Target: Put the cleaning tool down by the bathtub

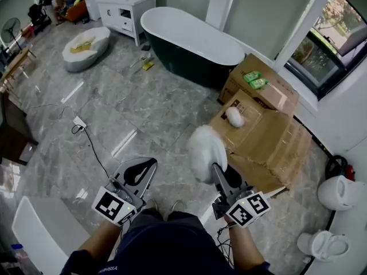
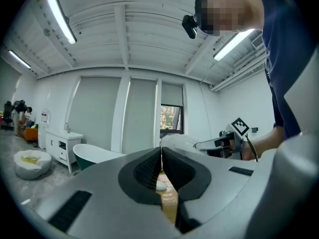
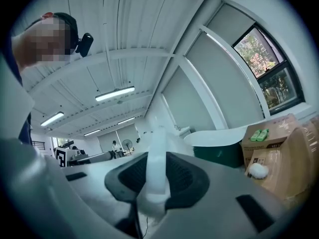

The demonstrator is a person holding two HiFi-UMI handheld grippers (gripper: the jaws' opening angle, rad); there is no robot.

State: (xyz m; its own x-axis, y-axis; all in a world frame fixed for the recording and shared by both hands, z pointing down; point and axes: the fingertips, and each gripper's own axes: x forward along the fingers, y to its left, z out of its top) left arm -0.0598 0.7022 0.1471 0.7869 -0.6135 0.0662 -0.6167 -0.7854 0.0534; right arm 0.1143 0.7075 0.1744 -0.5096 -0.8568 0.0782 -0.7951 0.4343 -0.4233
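My right gripper is shut on the white handle of a fluffy white cleaning tool, held in the air over the grey floor in front of me. In the right gripper view the handle stands upright between the dark pads. My left gripper hangs beside it, shut with nothing in it; in the left gripper view its pads meet. The bathtub, white inside and dark green outside, stands well ahead, also visible in the right gripper view.
Flattened and stacked cardboard boxes lie right of the tub, with a white fluffy ball and green packets on them. A white vanity and a round white basin stand at left. A power strip with cable crosses the floor.
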